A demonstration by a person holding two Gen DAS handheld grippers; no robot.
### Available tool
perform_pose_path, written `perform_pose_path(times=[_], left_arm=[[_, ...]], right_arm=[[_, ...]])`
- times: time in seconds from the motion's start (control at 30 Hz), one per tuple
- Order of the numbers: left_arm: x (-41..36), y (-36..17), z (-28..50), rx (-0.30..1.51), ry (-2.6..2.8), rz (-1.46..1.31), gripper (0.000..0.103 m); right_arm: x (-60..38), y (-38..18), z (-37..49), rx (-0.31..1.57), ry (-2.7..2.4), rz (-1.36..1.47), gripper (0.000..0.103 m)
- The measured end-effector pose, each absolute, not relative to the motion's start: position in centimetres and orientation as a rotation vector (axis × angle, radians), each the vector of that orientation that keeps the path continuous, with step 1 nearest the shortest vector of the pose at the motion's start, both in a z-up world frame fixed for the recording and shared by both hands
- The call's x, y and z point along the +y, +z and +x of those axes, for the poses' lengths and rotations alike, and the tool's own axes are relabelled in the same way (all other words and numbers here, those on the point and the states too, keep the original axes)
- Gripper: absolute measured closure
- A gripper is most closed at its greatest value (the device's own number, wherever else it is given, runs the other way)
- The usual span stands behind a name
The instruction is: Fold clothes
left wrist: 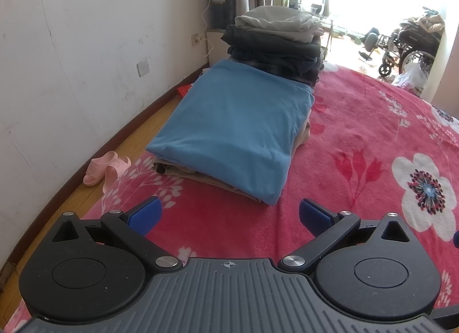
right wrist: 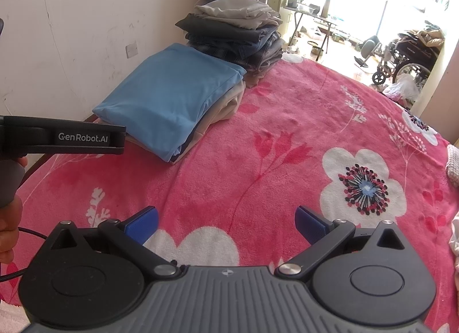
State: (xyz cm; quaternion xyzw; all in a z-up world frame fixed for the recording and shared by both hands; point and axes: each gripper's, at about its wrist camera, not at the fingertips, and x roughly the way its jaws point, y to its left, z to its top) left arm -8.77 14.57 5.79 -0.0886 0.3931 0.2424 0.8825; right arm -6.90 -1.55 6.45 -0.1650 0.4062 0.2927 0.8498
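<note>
My left gripper [left wrist: 229, 215]: jaws wide apart, empty.
My right gripper [right wrist: 226, 221]: jaws wide apart, empty.
Folded blue shirt [left wrist: 232, 129]: tops a small pile on the floral blanket [right wrist: 287, 146].

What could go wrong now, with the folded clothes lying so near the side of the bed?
1. The blue garment tops a low stack at the bed edge by the wall; a push from the open left gripper might slide it to the floor.
2. The tall pile behind it looks uneven and could topple if bumped.
3. The open right gripper may snag the fluffy cover.
</note>
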Motion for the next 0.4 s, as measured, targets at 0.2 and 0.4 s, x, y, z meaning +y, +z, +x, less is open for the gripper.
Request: perform_pose_path(times=[0.2,0.4], left_arm=[[14.67,5.82,-8.72,0.82,0.504,-0.187,0.0],[14.66,5.75,-8.78,0.821,0.505,-0.188,0.0]], right_arm=[[-1.56,6.39,-6.89,0.859,0.619,-0.35,0.0],[-1.45,6.36,-6.91,0.861,0.618,-0.351,0.0]])
